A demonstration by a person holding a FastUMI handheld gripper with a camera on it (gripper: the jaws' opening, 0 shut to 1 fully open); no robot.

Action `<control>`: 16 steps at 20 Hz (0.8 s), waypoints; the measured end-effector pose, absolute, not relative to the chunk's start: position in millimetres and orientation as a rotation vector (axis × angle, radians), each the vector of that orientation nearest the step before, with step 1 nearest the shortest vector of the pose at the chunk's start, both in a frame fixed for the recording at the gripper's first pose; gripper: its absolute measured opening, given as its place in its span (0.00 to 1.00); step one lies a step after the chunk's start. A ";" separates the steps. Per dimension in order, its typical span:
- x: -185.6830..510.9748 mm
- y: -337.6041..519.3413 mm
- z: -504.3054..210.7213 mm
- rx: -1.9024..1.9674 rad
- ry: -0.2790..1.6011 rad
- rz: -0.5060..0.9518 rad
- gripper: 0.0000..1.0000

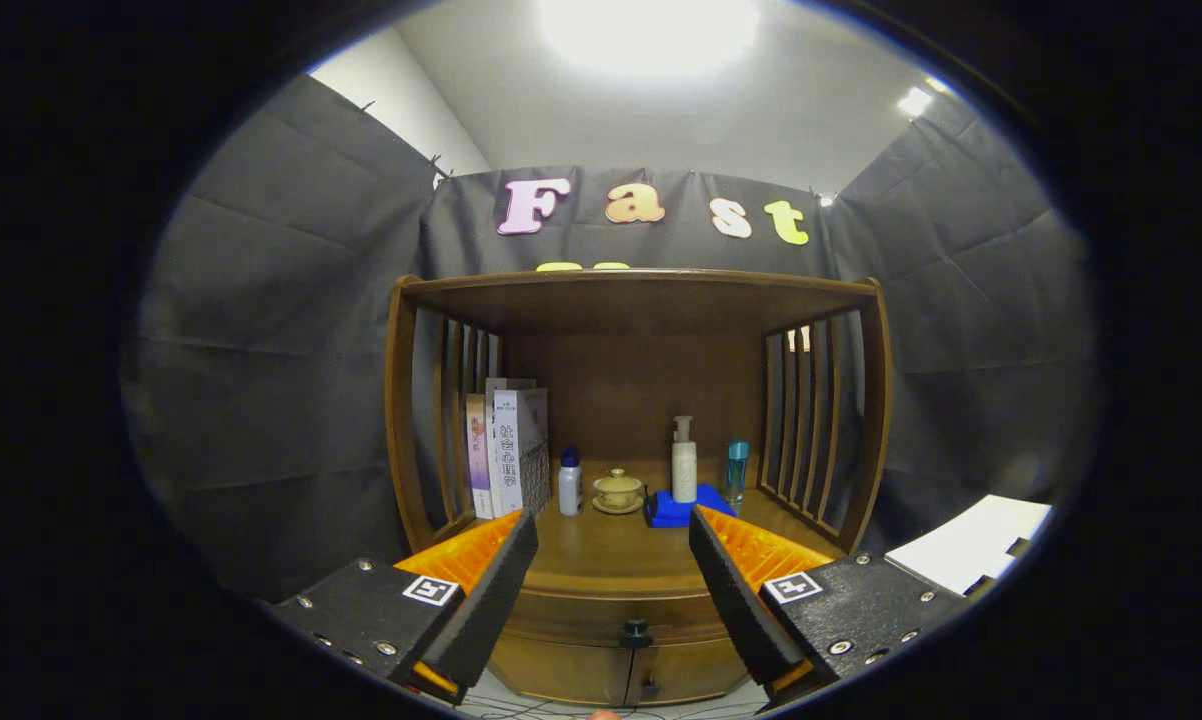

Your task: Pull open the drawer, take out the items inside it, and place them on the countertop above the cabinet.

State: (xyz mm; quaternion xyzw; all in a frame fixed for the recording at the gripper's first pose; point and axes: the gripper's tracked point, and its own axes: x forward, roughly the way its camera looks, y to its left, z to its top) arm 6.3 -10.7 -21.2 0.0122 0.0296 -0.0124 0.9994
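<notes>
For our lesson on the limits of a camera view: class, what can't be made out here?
- Drawer contents: front is closed.
- Cabinet base: cut off at the view's lower edge, flanked by the open fingers.
- Book text: too small.
- Blue item: pump bottle partly hides it.

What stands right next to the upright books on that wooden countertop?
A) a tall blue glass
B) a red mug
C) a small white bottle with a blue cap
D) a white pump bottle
C: the small white bottle with a blue cap stands just beside the upright books, with the beige lidded teacup on a saucer on its other side.
</notes>
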 end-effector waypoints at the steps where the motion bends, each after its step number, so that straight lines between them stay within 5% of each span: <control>1: 6.8 -11.9 -21.9 0.025 0.060 -0.024 0.95; 16: 38.7 -3.2 -102.8 0.071 0.181 0.050 0.95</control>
